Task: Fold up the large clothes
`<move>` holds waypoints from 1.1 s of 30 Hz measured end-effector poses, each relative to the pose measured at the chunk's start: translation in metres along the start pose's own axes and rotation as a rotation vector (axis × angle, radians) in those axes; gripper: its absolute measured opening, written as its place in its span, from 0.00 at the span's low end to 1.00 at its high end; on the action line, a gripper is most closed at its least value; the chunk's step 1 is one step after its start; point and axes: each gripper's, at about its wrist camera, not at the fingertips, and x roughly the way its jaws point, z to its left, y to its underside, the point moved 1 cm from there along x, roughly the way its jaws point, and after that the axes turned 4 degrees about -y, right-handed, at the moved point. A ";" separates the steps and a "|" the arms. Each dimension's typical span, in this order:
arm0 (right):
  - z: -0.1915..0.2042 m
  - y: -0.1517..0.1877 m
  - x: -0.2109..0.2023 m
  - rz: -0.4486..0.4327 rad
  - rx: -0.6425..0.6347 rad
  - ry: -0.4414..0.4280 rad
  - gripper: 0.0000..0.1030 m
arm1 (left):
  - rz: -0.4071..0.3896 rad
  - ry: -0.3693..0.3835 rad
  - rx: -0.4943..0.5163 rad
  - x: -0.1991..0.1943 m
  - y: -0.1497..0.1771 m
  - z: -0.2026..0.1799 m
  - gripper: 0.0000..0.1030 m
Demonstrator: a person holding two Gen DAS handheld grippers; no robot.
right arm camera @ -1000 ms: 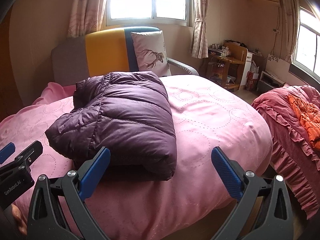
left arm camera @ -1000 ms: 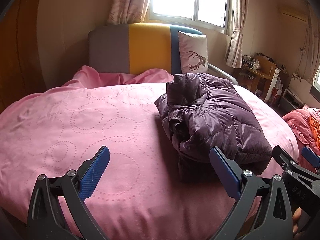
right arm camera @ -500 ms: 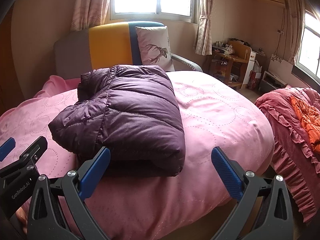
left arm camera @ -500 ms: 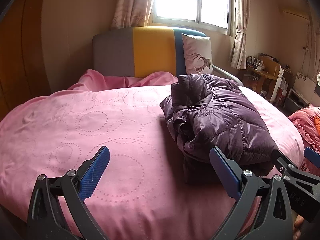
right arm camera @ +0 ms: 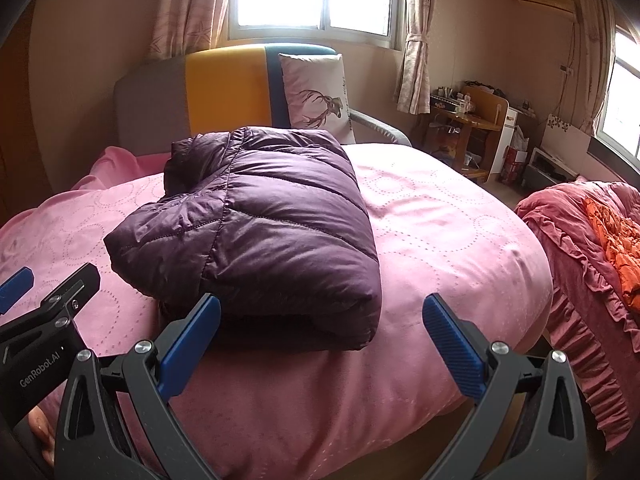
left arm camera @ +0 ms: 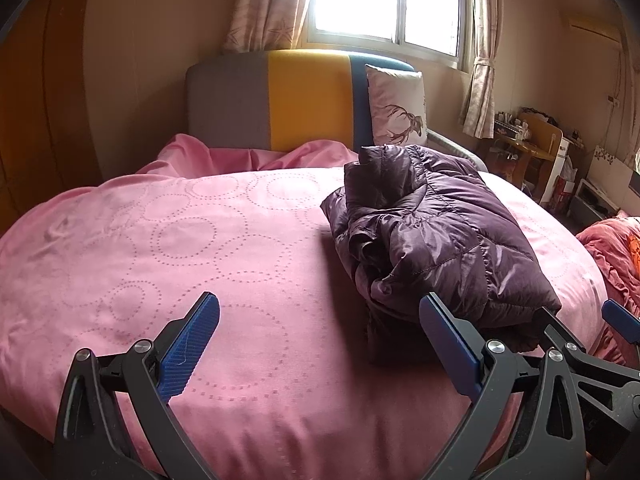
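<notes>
A dark purple quilted jacket (left arm camera: 432, 232) lies folded into a thick bundle on the pink bed cover (left arm camera: 180, 240); it also shows in the right wrist view (right arm camera: 264, 220). My left gripper (left arm camera: 320, 344) is open and empty, held back from the bed's near edge, with the jacket ahead to its right. My right gripper (right arm camera: 322, 344) is open and empty, just short of the jacket's near fold, not touching it. Each gripper shows at the edge of the other's view.
A grey, yellow and blue headboard (left arm camera: 280, 104) and a deer-print pillow (right arm camera: 316, 96) stand behind the jacket. A second bed with a red ruffled cover (right arm camera: 592, 248) is at the right. A wooden desk with clutter (right arm camera: 468, 120) stands by the far wall.
Both grippers have drawn back and risen slightly from the bed; the jacket looks a little farther away. Both stay open and the jacket has not moved.
</notes>
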 end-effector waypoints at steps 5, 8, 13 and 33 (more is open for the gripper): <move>-0.002 0.001 0.000 -0.003 0.019 0.001 0.98 | 0.002 -0.001 0.003 0.002 0.000 0.001 0.96; -0.003 0.001 0.001 -0.001 0.023 0.002 0.98 | 0.001 -0.001 0.003 0.002 0.000 0.001 0.96; -0.001 0.003 0.002 0.006 0.018 0.000 0.98 | 0.005 -0.001 -0.001 0.002 0.000 0.003 0.96; -0.002 0.002 0.002 0.002 0.025 -0.008 0.98 | -0.002 0.002 0.005 -0.001 0.000 0.005 0.96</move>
